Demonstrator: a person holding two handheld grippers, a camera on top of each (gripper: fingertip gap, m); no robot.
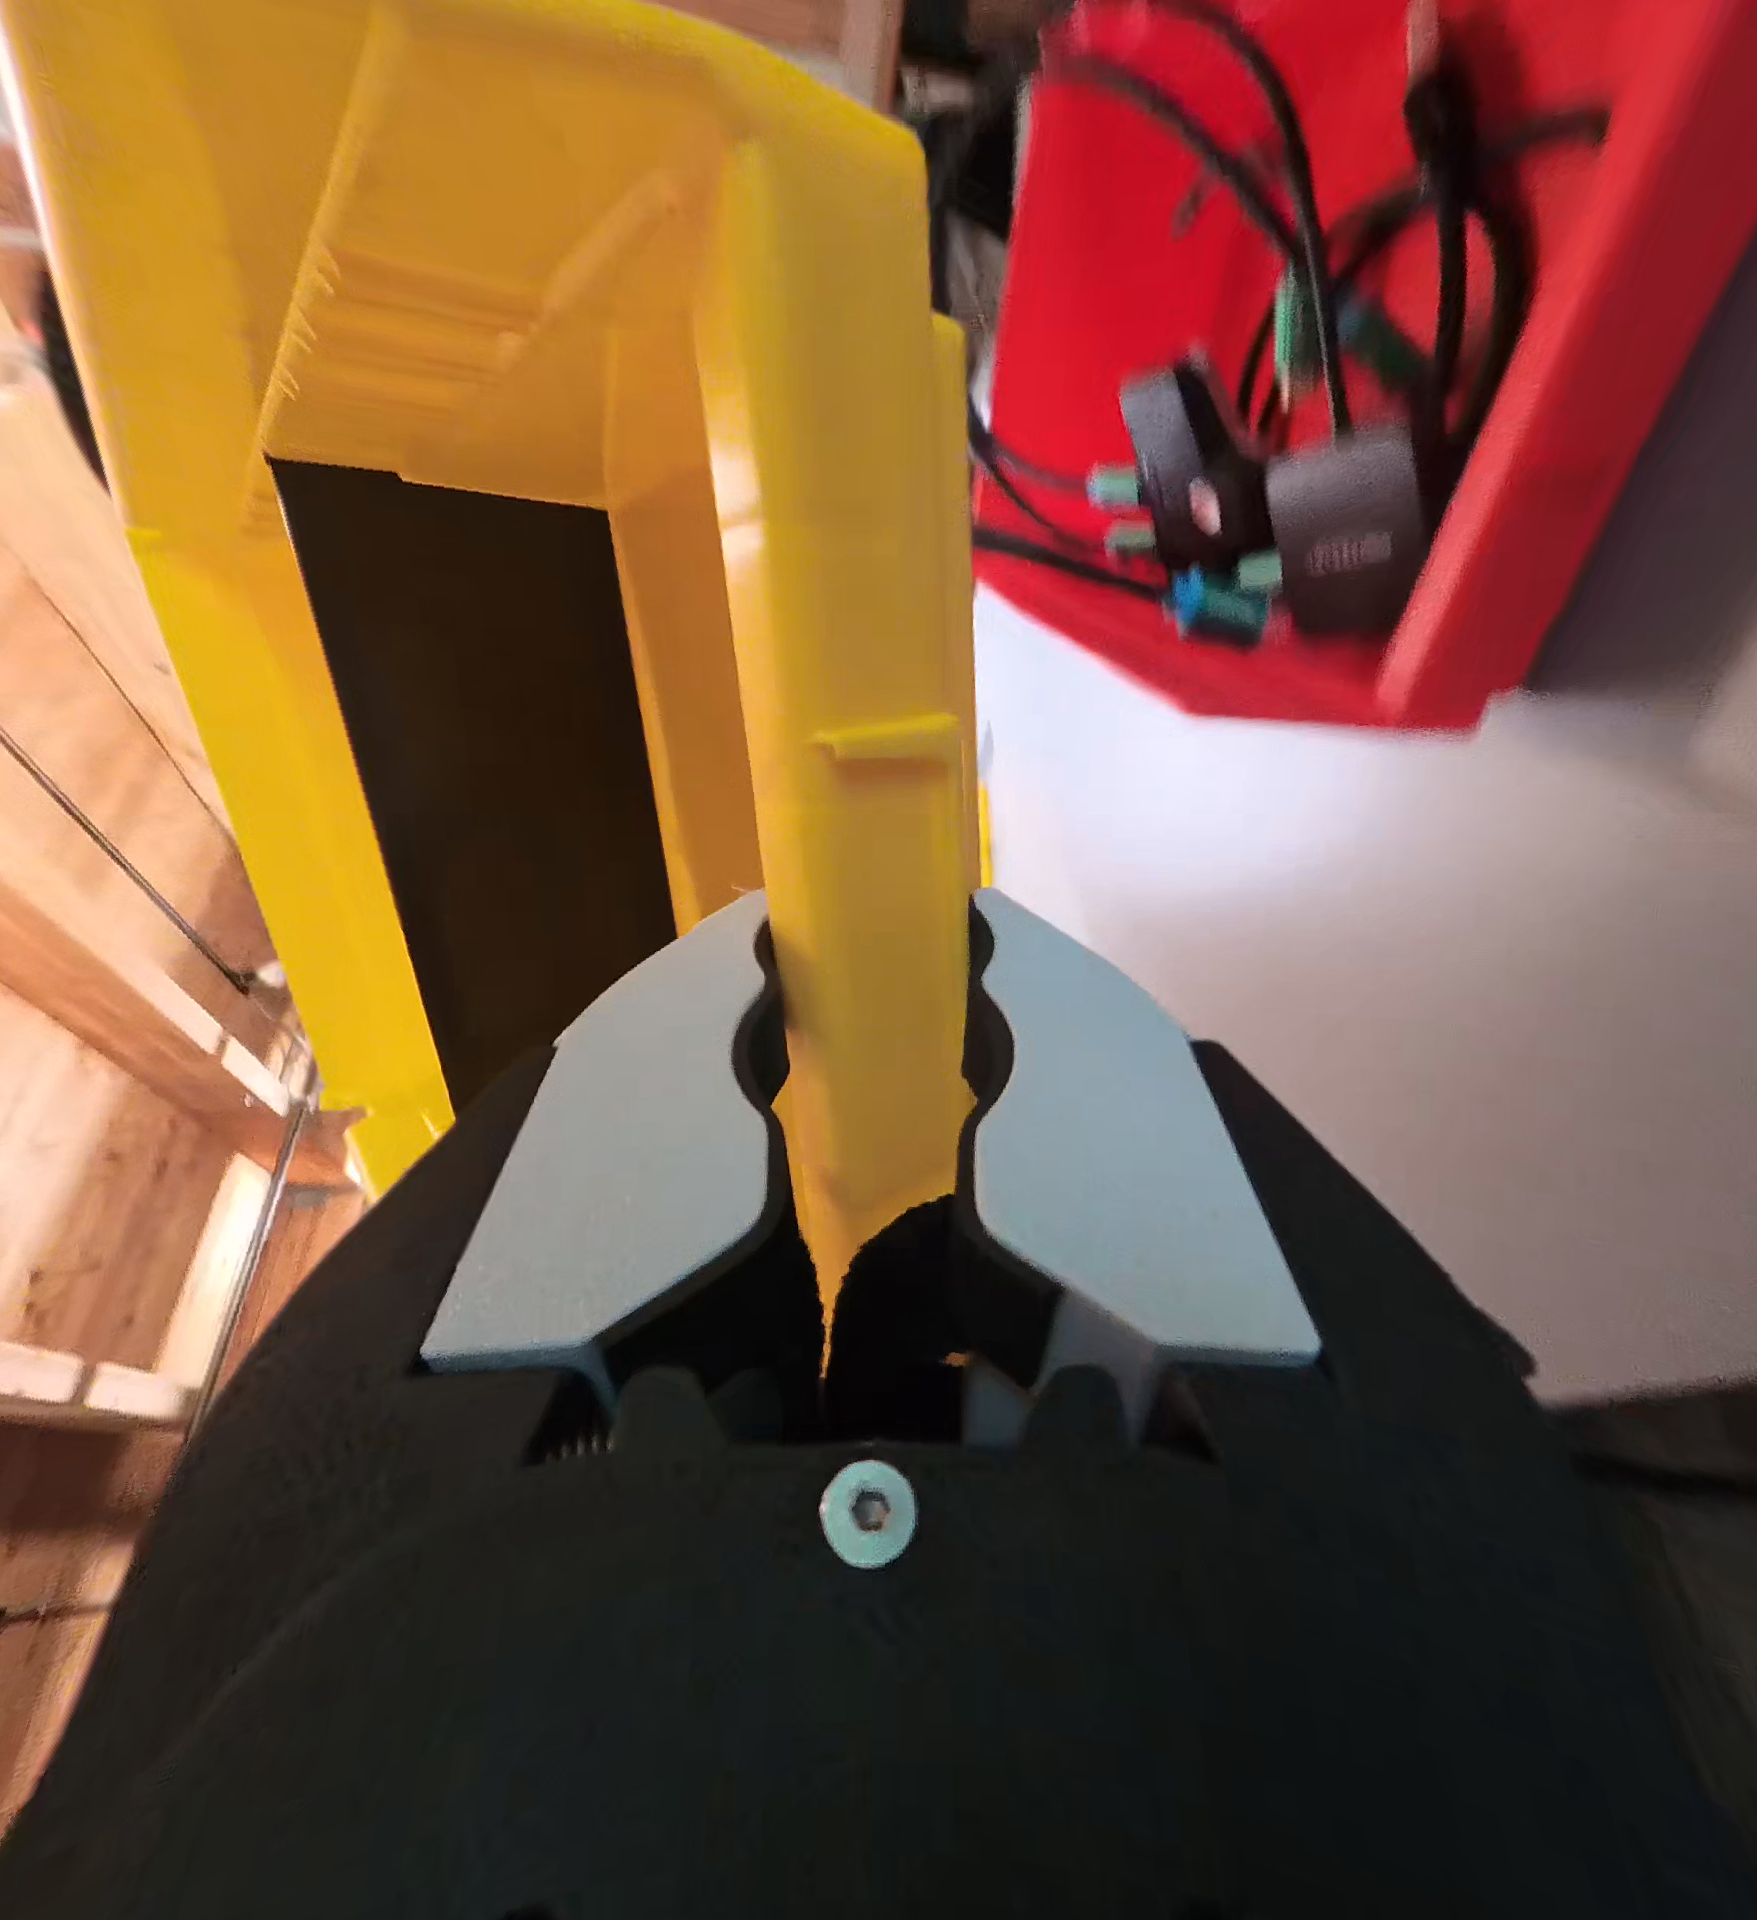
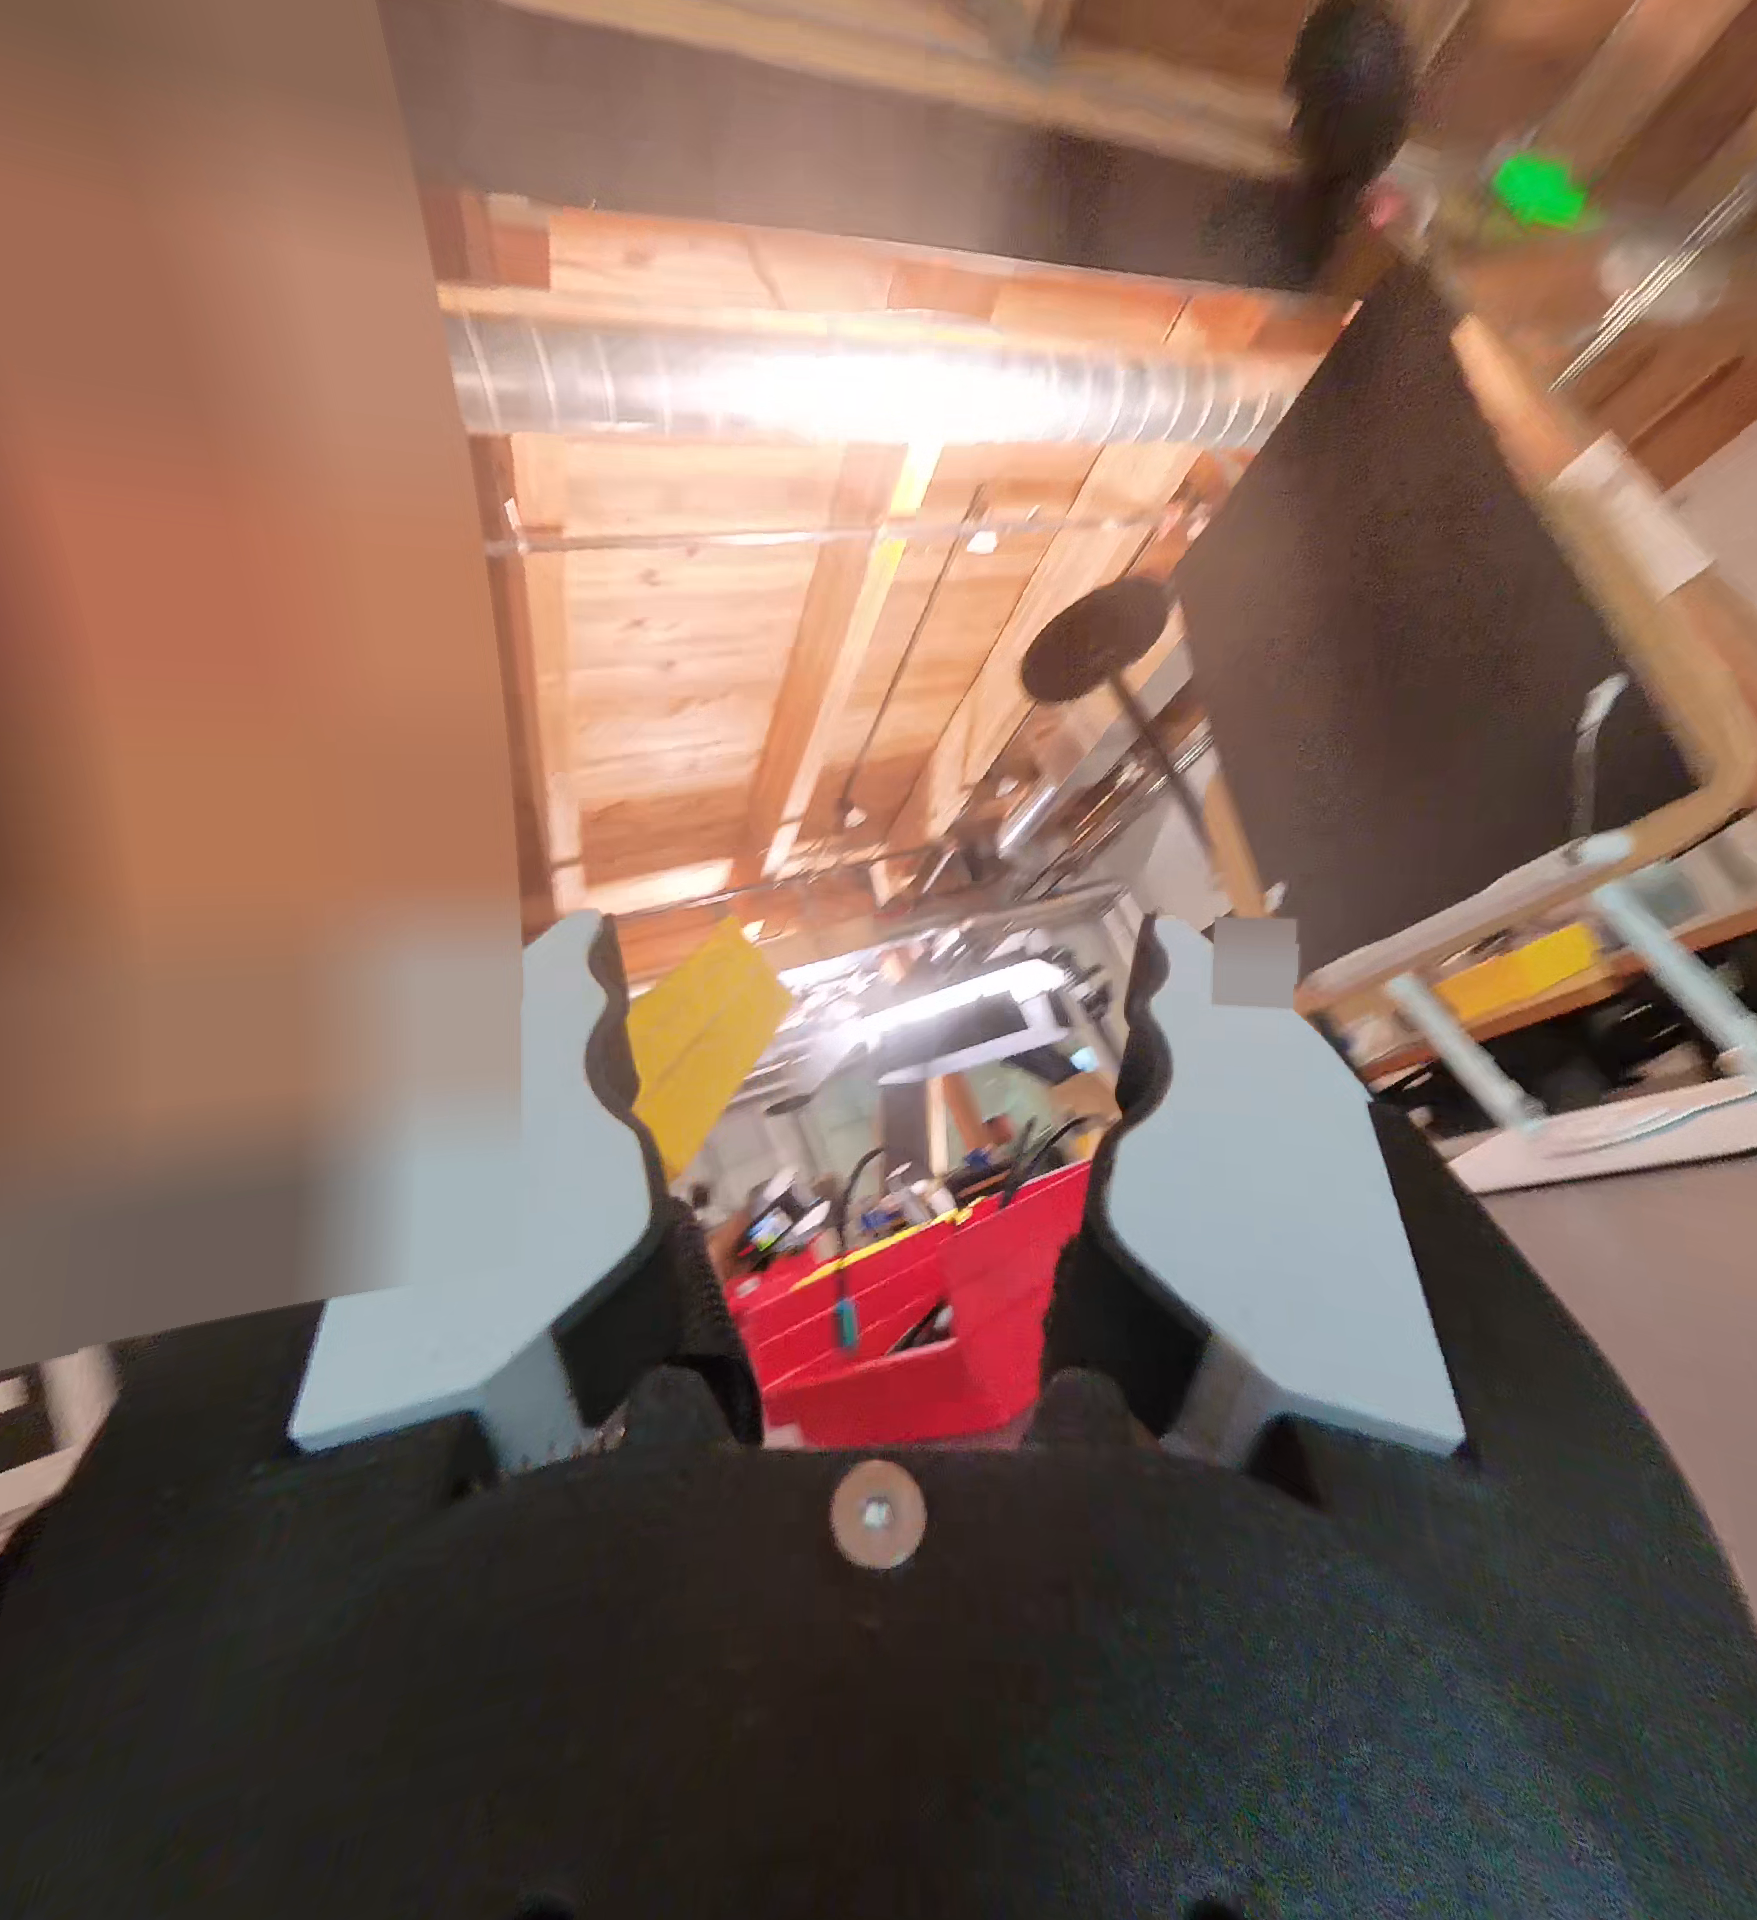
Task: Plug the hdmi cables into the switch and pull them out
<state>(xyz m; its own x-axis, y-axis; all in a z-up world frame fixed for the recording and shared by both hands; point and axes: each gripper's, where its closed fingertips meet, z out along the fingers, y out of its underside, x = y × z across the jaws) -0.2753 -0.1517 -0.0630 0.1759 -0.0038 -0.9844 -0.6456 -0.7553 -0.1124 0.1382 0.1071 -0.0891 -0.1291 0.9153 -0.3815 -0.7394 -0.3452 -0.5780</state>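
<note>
Yellow bin [image 1: 832, 727] inside left claw [image 1: 872, 925]

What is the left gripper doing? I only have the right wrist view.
Observer: The left gripper is shut on the wall of a yellow bin.
Operator: Any cables in it?
Observer: None visible; its opening is dark. The black cables lie in a red bin to its right.
Operator: Is the switch there?
Observer: Two black boxes sit among those cables, but they are too blurred to tell.
</note>
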